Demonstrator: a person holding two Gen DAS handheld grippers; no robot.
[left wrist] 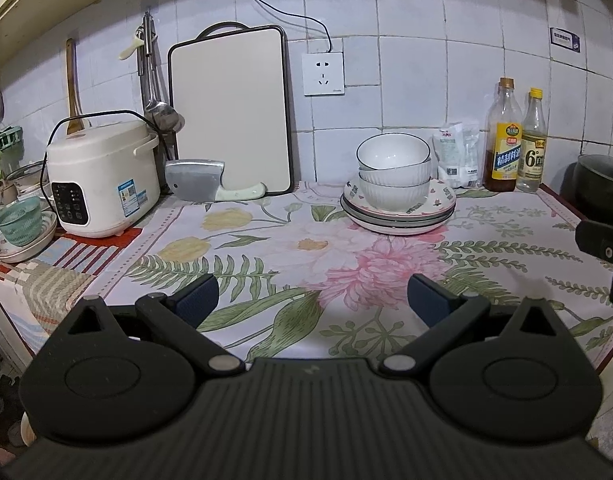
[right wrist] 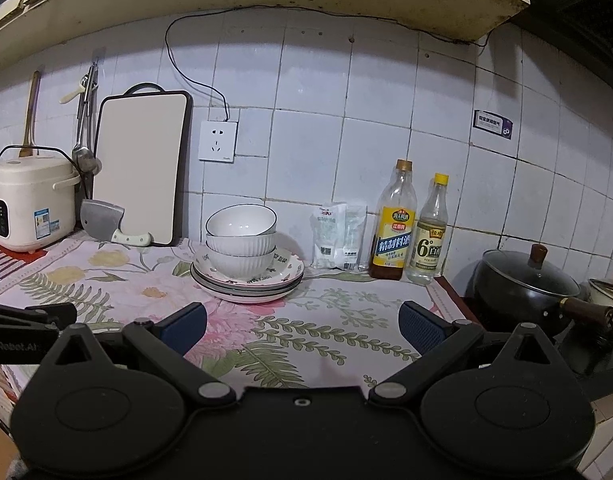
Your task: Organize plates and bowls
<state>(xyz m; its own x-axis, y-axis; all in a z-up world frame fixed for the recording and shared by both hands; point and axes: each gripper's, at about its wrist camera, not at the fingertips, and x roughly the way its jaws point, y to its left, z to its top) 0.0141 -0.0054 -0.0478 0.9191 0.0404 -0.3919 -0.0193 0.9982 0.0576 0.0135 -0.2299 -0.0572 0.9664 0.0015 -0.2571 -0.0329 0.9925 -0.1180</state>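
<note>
Left gripper point(left wrist: 312, 298) and right gripper point(right wrist: 302, 326): both spread wide, empty, above the counter point(left wrist: 266, 248). Stacked bowls point(left wrist: 393, 172) sit upright, mouths up, on stacked plates point(left wrist: 398, 216), ahead of both grippers, near the wall.

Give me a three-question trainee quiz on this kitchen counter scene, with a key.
1. True or false: the left gripper holds a bowl.
2. How many white bowls sit stacked on the plates?
3. What leans against the cutting board: A) cleaver, B) ladle, C) bottle?

Key: 1. False, its jaws stand open and empty, as do the right gripper's. 2. Three. 3. A, the cleaver.
</note>
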